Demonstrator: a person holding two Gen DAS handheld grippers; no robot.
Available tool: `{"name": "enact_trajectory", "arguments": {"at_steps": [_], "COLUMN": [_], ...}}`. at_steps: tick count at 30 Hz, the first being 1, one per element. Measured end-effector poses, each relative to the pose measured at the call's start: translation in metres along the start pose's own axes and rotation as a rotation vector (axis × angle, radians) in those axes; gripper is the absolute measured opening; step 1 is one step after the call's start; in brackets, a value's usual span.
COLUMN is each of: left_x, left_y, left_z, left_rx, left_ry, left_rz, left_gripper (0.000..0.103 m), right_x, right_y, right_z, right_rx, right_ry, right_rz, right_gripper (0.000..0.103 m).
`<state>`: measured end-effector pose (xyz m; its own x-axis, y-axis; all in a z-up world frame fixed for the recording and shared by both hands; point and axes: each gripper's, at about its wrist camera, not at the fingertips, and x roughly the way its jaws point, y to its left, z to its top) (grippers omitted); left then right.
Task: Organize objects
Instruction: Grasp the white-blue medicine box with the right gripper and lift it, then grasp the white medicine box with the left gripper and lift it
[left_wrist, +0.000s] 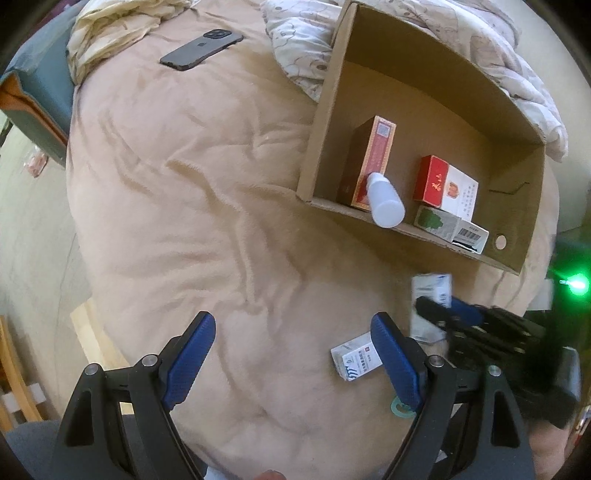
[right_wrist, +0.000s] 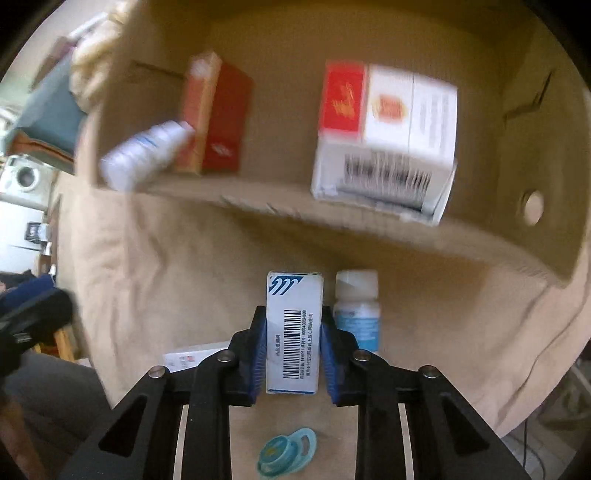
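Note:
My right gripper (right_wrist: 293, 317) is shut on a white and blue medicine box (right_wrist: 293, 332) with a barcode, held above the beige blanket in front of the cardboard box (right_wrist: 480, 254). It shows in the left wrist view (left_wrist: 430, 291) too. My left gripper (left_wrist: 293, 325) is open and empty over the blanket. The cardboard box (left_wrist: 325, 147) holds a tall red box (left_wrist: 373, 162), a white bottle (left_wrist: 386, 203), a red and white carton (left_wrist: 445, 188) and a green-printed box (left_wrist: 450, 227). A white pill bottle (right_wrist: 356, 310) stands on the blanket beside the held box.
Another white medicine box (left_wrist: 354, 358) lies on the blanket by my left gripper's right finger. A teal pacifier (right_wrist: 288, 452) lies under my right gripper. A dark phone (left_wrist: 201, 50) lies at the far side of the bed. Crumpled bedding (left_wrist: 295, 44) lies behind the cardboard box.

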<state>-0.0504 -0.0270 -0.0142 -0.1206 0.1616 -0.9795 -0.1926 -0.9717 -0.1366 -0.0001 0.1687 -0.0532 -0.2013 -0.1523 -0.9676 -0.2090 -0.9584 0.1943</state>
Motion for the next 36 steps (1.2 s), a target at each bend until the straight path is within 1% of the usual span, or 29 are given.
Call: {"name": "enact_trajectory", "arguments": {"at_steps": [2, 7, 10, 11, 12, 13, 15, 18, 21, 24, 28, 30, 34, 36], "left_x": [0.003, 0.014, 0.019, 0.022, 0.027, 0.030, 0.038, 0.053, 0.066, 0.076, 0.088, 0.092, 0.094, 0.093], "left_y": [0.001, 0.001, -0.002, -0.001, -0.001, -0.002, -0.009, -0.025, -0.041, -0.054, -0.070, -0.076, -0.081, -0.081], "left_z": [0.000, -0.001, -0.003, -0.005, -0.007, -0.009, -0.017, -0.026, -0.032, -0.035, -0.037, -0.038, -0.037, -0.038], "left_rx": [-0.014, -0.046, -0.054, -0.073, -0.107, -0.126, -0.171, -0.208, -0.240, -0.253, -0.228, -0.219, -0.206, -0.207], "left_ry": [0.013, 0.041, 0.053, 0.066, 0.083, 0.093, 0.114, 0.139, 0.142, 0.138, 0.157, 0.166, 0.166, 0.171], "left_rz": [0.006, 0.018, 0.012, -0.008, -0.032, -0.040, -0.042, -0.046, -0.012, 0.032, 0.084, 0.109, 0.155, 0.164], "left_gripper": [0.084, 0.084, 0.085, 0.090, 0.093, 0.095, 0.095, 0.096, 0.096, 0.096, 0.096, 0.096, 0.096, 0.096], "right_x": [-0.012, -0.037, -0.051, -0.050, -0.051, -0.054, -0.066, -0.073, -0.084, -0.091, -0.098, -0.100, -0.101, -0.102], "right_y": [0.001, -0.009, -0.021, -0.030, -0.034, -0.039, -0.053, -0.066, -0.079, -0.080, -0.079, -0.078, -0.072, -0.069], "right_z": [-0.004, -0.012, -0.014, -0.007, -0.008, -0.006, -0.011, -0.015, -0.024, -0.021, -0.020, -0.019, -0.014, -0.012], "right_rx": [-0.003, -0.006, -0.020, -0.023, -0.023, -0.017, 0.000, 0.024, 0.049, 0.055, 0.053, 0.049, 0.033, 0.030], "right_ry": [-0.034, -0.094, -0.150, -0.158, -0.162, -0.163, -0.163, -0.181, -0.204, -0.230, -0.255, -0.257, -0.267, -0.270], "right_rz": [0.035, 0.081, 0.087, 0.084, 0.076, 0.071, 0.076, 0.087, 0.104, 0.107, 0.100, 0.112, 0.122, 0.127], "right_gripper": [0.028, 0.028, 0.028, 0.028, 0.028, 0.028, 0.028, 0.028, 0.028, 0.028, 0.028, 0.028, 0.028, 0.028]}}
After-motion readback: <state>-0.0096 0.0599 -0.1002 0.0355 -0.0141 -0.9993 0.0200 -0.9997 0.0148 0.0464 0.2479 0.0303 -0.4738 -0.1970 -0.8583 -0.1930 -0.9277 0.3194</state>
